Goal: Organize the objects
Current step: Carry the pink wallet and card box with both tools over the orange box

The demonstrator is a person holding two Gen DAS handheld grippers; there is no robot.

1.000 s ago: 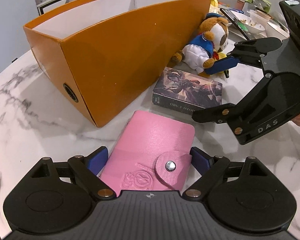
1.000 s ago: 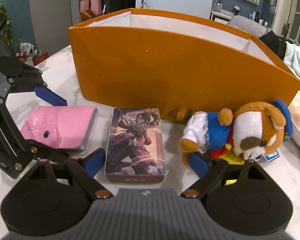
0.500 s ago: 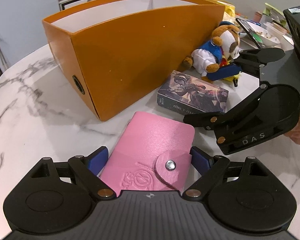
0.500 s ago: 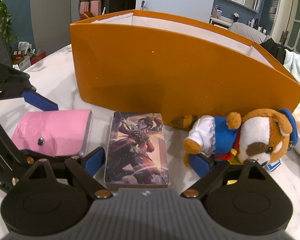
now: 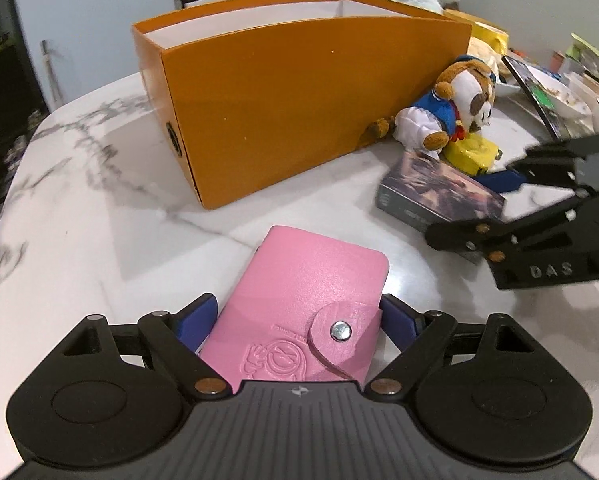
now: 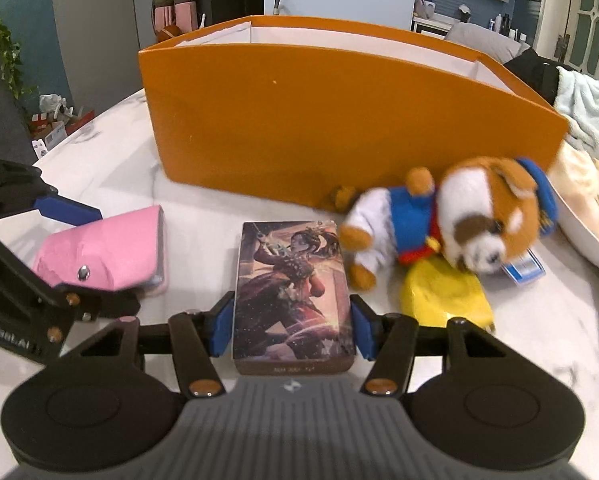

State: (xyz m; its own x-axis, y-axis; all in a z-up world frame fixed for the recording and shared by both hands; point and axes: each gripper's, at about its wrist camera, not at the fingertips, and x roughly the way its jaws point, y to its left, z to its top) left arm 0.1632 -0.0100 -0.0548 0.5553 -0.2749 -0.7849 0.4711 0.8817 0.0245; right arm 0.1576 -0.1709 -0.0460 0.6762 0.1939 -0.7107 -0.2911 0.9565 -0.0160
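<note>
My left gripper (image 5: 299, 320) is shut on a pink snap wallet (image 5: 315, 296) and holds it just above the marble table (image 5: 83, 208). My right gripper (image 6: 293, 328) is shut on a card box with a warrior picture (image 6: 293, 292). The card box also shows in the left wrist view (image 5: 439, 196), and the wallet in the right wrist view (image 6: 107, 248). An orange divided box (image 5: 291, 100) stands behind, open at the top. A plush dog in a blue sailor suit (image 6: 451, 220) lies against its front wall, over a yellow object (image 6: 443, 300).
A white bowl (image 6: 587, 248) and a pale cloth (image 6: 591, 108) sit at the right. Plates, a tablet and small items crowd the far right of the table (image 5: 555, 88). The table's rounded edge (image 5: 7, 200) runs along the left.
My right gripper has closed its fingers onto the card box. My left gripper has lifted and pulled back with the wallet. The plush dog has shifted, uncovering the yellow object.
</note>
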